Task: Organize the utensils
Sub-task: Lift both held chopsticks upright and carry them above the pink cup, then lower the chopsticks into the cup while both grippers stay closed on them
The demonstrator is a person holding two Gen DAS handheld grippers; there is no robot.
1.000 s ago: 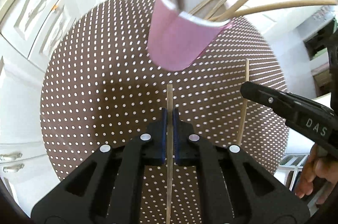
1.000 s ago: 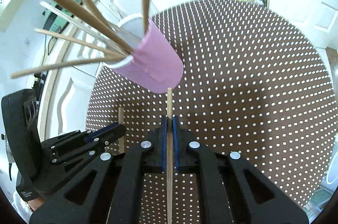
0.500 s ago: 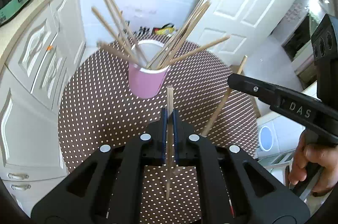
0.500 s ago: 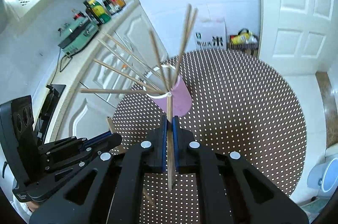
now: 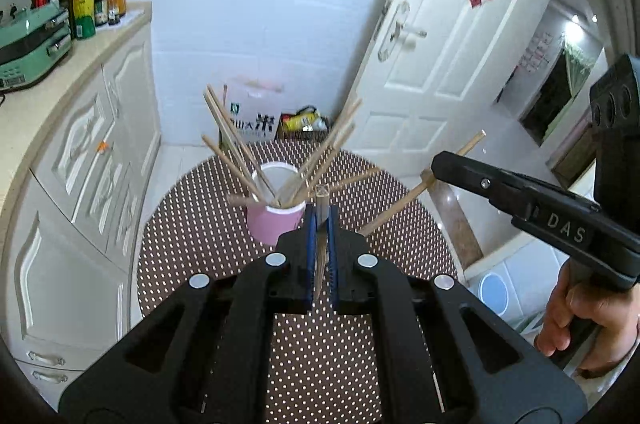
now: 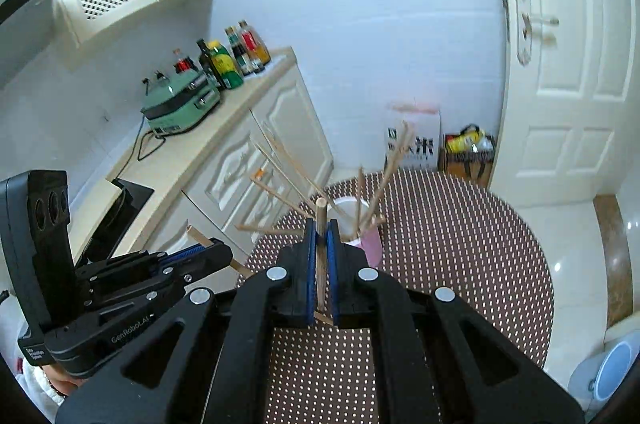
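Note:
A pink cup (image 5: 274, 224) (image 6: 370, 244) full of several wooden chopsticks stands on a round brown dotted table (image 5: 200, 224) (image 6: 460, 224). My left gripper (image 5: 320, 220) is shut on a chopstick (image 5: 321, 196) that points away from the camera, held high above the table, near side of the cup. My right gripper (image 6: 320, 228) is shut on another chopstick (image 6: 320, 212), also raised above the table. In the left wrist view the right gripper (image 5: 440, 164) shows at the right, its chopstick (image 5: 404, 200) slanting across. In the right wrist view the left gripper (image 6: 216, 252) shows at the left.
A counter (image 6: 208, 140) with cabinets, a green appliance (image 6: 180, 104) and bottles (image 6: 232, 56) runs along the left. A white door (image 5: 440, 64) stands behind the table on the right. Boxes and bags (image 6: 416, 144) sit on the floor by the far wall.
Both grippers have risen far above the table and pulled back, each still holding its chopstick. The cup now looks small and distant, and the room has come into view.

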